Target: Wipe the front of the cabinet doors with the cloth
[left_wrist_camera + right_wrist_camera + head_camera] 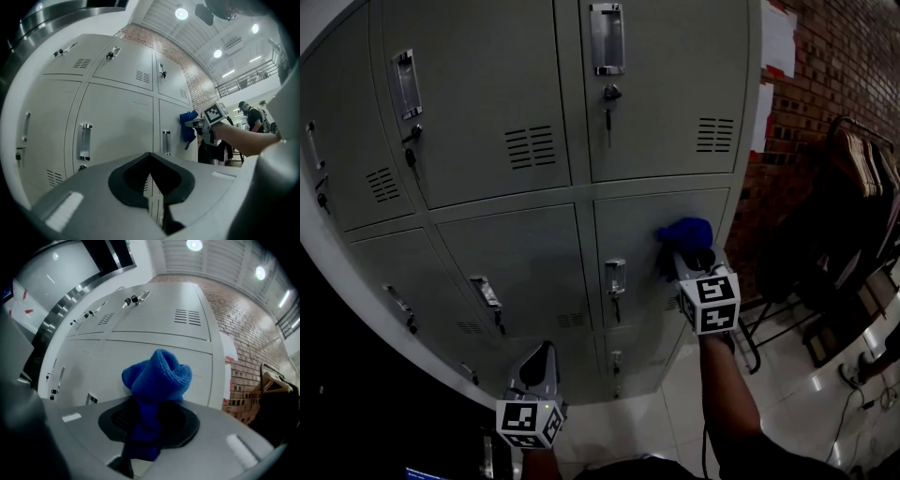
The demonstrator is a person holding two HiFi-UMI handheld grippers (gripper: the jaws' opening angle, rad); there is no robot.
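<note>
- We see the right gripper (682, 255) raised against the grey cabinet (502, 244), its jaws closed on the blue cloth (686, 232).
- In the right gripper view, the cloth (158, 376) is bunched between the jaws of the right gripper (150, 425). A rounded fold stands up above the jaw tips and a tail hangs down between the dark pads.
- The cloth lies against the front of the right-hand door (637, 230) in the middle row, near that door's upper right corner. It sits to the right of and above the door's handle (616, 277).
- The left gripper (542, 361) hangs low in front of the bottom row of doors, well apart from the cloth.
- In the left gripper view, the left gripper (150, 180) has its jaws brought together at the tips with nothing between them. The cabinet doors show beyond.
- That same view shows the right gripper (200, 124) from the side with the cloth (188, 125) against the door.
- A brick wall (830, 56) stands to the right of the cabinet, with a rack of hangers (862, 159) in front of it.
</note>
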